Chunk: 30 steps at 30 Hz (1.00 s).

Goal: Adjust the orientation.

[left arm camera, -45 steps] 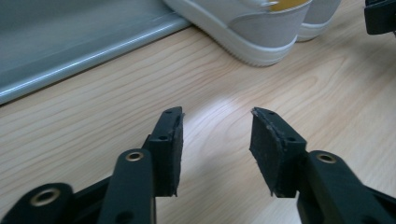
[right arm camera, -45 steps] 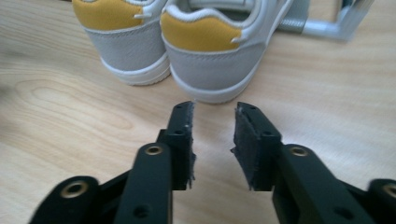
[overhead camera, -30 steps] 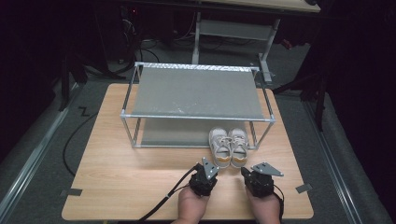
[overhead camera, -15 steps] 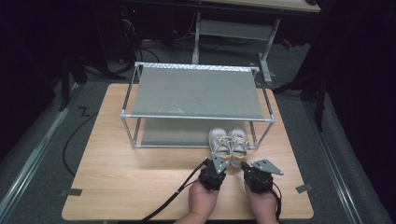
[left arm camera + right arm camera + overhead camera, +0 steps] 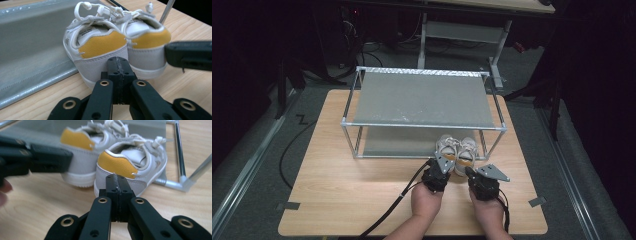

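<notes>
Sneakers (image 5: 456, 150) sit before both empty, closed tongs (image 5: 117, 63).

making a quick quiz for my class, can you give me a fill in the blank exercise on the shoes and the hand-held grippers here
1. The heel patch on each of the two shoes is coloured ____.
2. The jaws of the left hand-held gripper are ____.
3. The shoes stand at the front of the rack's ____ shelf, toes pointing in under it.
4. The right hand-held gripper points at the ____ end of a shoe.

Missing words: yellow; shut; lower; heel
</notes>
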{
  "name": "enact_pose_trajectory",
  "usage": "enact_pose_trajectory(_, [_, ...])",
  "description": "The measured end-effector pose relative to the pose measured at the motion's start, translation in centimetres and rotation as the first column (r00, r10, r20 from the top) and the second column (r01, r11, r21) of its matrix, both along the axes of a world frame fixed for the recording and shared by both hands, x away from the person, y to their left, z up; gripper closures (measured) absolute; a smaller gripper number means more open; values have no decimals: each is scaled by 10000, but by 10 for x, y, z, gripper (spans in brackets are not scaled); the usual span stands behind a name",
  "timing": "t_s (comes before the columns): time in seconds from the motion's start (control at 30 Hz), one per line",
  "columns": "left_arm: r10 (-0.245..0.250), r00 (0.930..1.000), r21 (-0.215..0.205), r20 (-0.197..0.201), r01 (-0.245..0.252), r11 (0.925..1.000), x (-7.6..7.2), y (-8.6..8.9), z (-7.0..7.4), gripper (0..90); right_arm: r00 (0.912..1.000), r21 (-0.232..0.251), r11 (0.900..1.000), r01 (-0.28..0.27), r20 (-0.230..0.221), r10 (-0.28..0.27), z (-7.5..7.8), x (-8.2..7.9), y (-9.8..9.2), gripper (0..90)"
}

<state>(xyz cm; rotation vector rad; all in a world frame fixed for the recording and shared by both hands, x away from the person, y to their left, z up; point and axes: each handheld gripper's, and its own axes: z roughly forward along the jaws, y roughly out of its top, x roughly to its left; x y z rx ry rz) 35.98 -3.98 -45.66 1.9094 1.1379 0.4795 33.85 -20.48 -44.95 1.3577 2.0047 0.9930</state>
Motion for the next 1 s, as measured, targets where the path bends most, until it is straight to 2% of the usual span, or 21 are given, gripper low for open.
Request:
enact_pose_trajectory(0.03, [-19,10000,-49,-36,18,10000,2,-1,-1,900,10000,187,9998,56,-5,-56,1,2,-2,900])
enact_pose_trajectory(0.1, [-27,10000,-93,-56,26,10000,2,-1,-1,900,10000,234,9997,66,-33,-66,1,3,-3,900])
enact_pose_trajectory(0.3, [0,10000,-45,-80,0,10000,8,-4,-2,900,10000,100,9999,68,-32,-67,-1,10,-5,900])
enact_pose_trajectory(0.4, [-23,9999,-192,-149,20,9998,6,-3,-2,892,9998,367,9993,90,-168,-84,-1,12,-8,900])
enact_pose_trajectory(0.47, [-127,9999,-244,74,129,9996,0,2,-2,891,9999,392,9992,57,-139,-51,-1,9,-11,900])
enact_pose_trajectory(0.5, [-66,9998,-227,189,70,9997,-4,10,-3,891,9998,222,9995,216,-55,-214,2,5,-18,900])
enact_pose_trajectory(0.53, [-66,9998,-227,189,70,9997,-4,10,-3,892,9998,222,9995,216,-55,-214,2,5,-18,900])
enact_pose_trajectory(0.57, [229,9994,-226,260,-223,9995,-4,21,-5,892,9986,398,9979,513,73,-516,6,4,-30,900])
enact_pose_trajectory(0.6, [229,9994,-226,260,-223,9995,-4,21,-5,893,9986,398,9979,513,73,-516,6,4,-30,900])
enact_pose_trajectory(0.63, [428,9988,-298,238,-421,9987,-3,27,-7,895,9961,523,9948,872,79,-877,8,5,-42,900])
enact_pose_trajectory(0.73, [943,9955,-275,-15,-943,9952,9,42,-10,896,9928,525,9914,1198,-6,-1199,6,11,-52,900])
enact_pose_trajectory(0.77, [1085,9940,-289,-113,-1087,9937,15,45,-11,896,9896,441,9888,1425,-262,-1414,1,22,-57,900])
enact_pose_trajectory(0.83, [1326,9910,-131,-199,-1329,9910,29,48,-14,897,9882,412,9881,1484,-438,-1466,-2,28,-58,900])
enact_pose_trajectory(0.9, [1412,9890,-151,-445,-1420,9897,47,46,-19,897,9889,-19,9910,1337,-647,-1336,-8,43,-49,900])
enact_pose_trajectory(1.0, [1298,9897,-185,-606,-1311,9912,56,42,-23,897,9899,-25,9927,1203,-751,-1201,-11,48,-40,900])
